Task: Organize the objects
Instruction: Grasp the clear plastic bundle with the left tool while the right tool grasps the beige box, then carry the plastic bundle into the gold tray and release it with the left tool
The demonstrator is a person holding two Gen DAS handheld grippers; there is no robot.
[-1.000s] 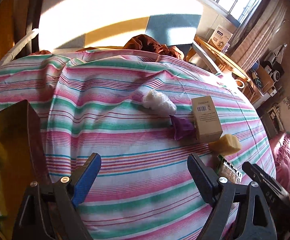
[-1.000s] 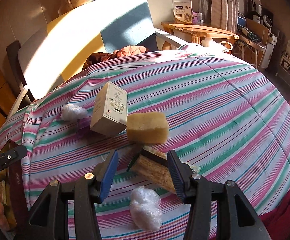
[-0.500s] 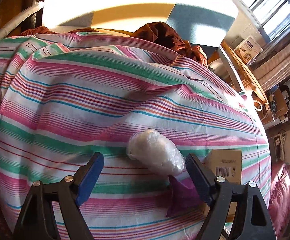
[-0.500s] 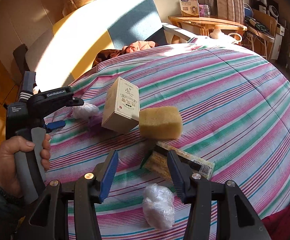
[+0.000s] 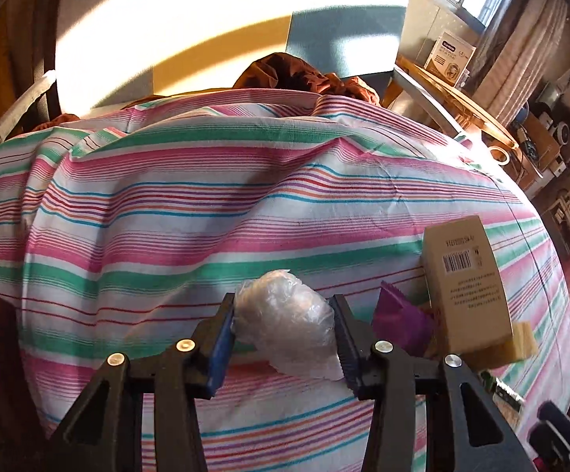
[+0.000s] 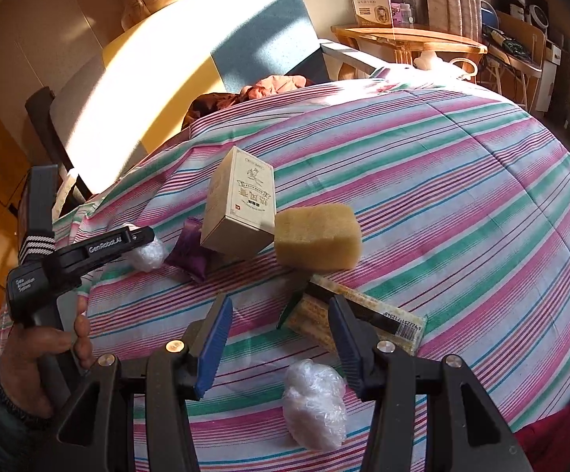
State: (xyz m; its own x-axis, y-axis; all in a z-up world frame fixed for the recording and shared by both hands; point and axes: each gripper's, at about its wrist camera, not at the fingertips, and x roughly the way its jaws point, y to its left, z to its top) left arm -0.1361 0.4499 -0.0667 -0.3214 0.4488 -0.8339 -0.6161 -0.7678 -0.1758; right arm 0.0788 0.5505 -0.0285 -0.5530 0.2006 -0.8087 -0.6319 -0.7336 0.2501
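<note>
My left gripper [image 5: 283, 328] is shut on a crumpled clear plastic wad [image 5: 285, 330], which also shows in the right wrist view [image 6: 147, 253], on the striped bedcover [image 5: 245, 204]. Right of it lie a purple packet [image 5: 401, 320], a tan carton [image 5: 464, 279] and a yellow sponge [image 5: 521, 344]. In the right wrist view my right gripper [image 6: 281, 338] is open above the cover, with a second plastic wad [image 6: 314, 405] low between its fingers and a flat snack packet [image 6: 363, 320] by its right finger. The carton [image 6: 241, 204], sponge [image 6: 318, 236] and purple packet [image 6: 190, 251] lie beyond.
A yellow and blue headboard [image 6: 190, 63] stands behind the bed, with brown clothing [image 5: 300, 76] against it. A wooden side table [image 6: 407, 37] with a white box [image 6: 371, 4] stands at the far right. The person's left hand [image 6: 37, 362] holds the left gripper handle.
My left gripper moved forward over the plastic wad and closed its fingers on it. My right gripper stayed open and shifted slightly back over the second wad.
</note>
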